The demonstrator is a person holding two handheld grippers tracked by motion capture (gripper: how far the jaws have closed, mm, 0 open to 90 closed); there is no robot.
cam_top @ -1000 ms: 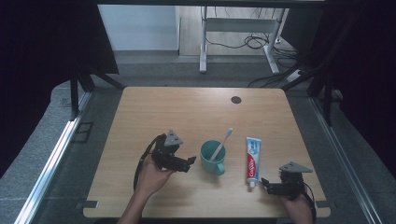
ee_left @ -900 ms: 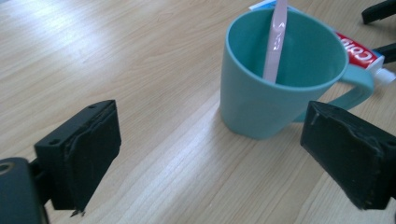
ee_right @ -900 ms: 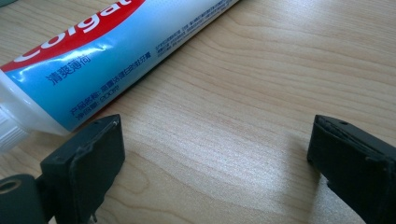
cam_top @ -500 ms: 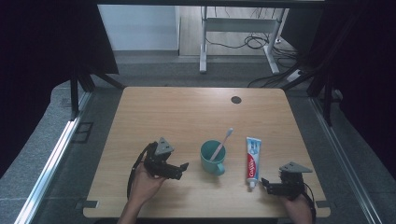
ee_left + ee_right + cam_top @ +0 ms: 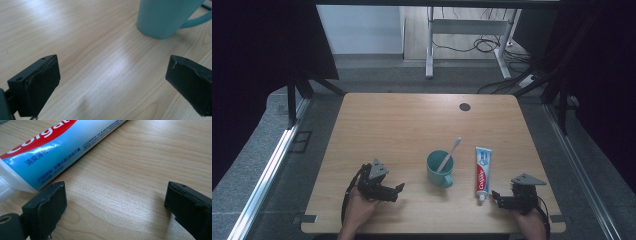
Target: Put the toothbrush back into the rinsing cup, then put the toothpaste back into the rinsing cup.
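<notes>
Your wooden table [image 5: 402,125] takes up the middle of the high view, a pale plank top with a small dark round hole [image 5: 465,106] near its upper right. Below the centre of that view stands the teal mug [image 5: 439,169], upright, its handle turned toward the bottom edge of the frame; in the left gripper view the same mug [image 5: 165,17] sits at the top right, with bare wood between it and your jaws.

Just right of the mug in the high view lies the toothpaste tube [image 5: 482,172], flat on the table, running top to bottom in the frame with its white cap at the lower end. In the right gripper view the tube [image 5: 62,147] crosses the upper left, red lettering on white above a blue band, and its cap end lies just beside your left-hand jaw; whether they touch you cannot tell from here.

Your left gripper [image 5: 398,191] rests low at the lower left of the high view, pointing right toward the mug and well short of it. Its jaws have just been opening and now stand wide apart with only table grain between them.

Your right gripper [image 5: 495,199] sits at the lower right, pointing left, its tips near the tube's cap. Its jaws are spread wide too and hold nothing.

A toothbrush [image 5: 449,155] leans in the mug, head up and tilted toward the upper right.
</notes>
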